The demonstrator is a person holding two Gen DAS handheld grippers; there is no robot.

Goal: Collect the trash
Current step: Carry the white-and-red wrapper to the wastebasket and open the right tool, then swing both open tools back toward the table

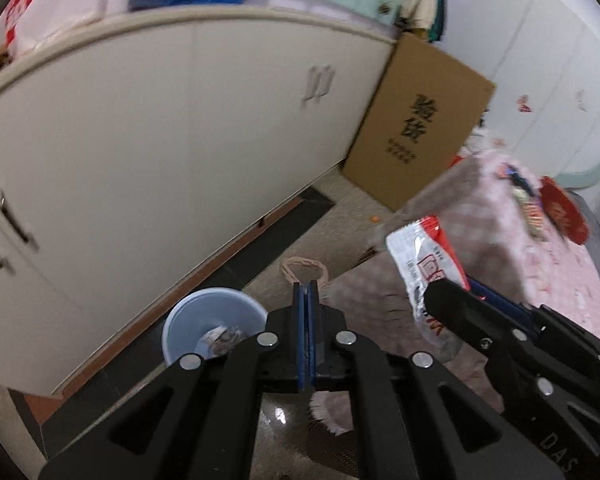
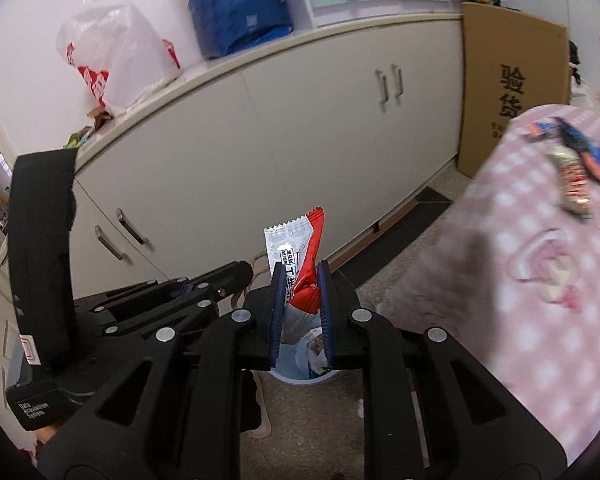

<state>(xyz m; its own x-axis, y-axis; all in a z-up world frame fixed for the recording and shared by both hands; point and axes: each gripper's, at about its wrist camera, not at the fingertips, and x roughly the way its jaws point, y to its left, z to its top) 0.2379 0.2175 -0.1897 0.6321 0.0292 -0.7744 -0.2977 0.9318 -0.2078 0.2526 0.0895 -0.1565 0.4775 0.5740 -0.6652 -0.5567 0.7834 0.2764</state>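
My right gripper (image 2: 302,276) is shut on a red and white snack wrapper (image 2: 300,256) that stands up between its blue pads; the left wrist view shows the same wrapper (image 1: 424,264) in that gripper (image 1: 458,292) at the right. A light blue bin (image 1: 208,322) with trash inside stands on the floor below, and its rim (image 2: 300,378) shows under the right gripper. My left gripper (image 1: 310,286) is shut with nothing between its pads, next to the bin. More wrappers (image 2: 576,172) lie on the pink checked tablecloth (image 2: 540,260).
A long white cabinet (image 1: 160,140) runs along the back, with a cardboard box (image 1: 416,120) leaning at its end. Plastic bags (image 2: 116,52) sit on the cabinet top. A red item (image 1: 562,210) lies on the table. A loop of string (image 1: 304,268) is on the floor.
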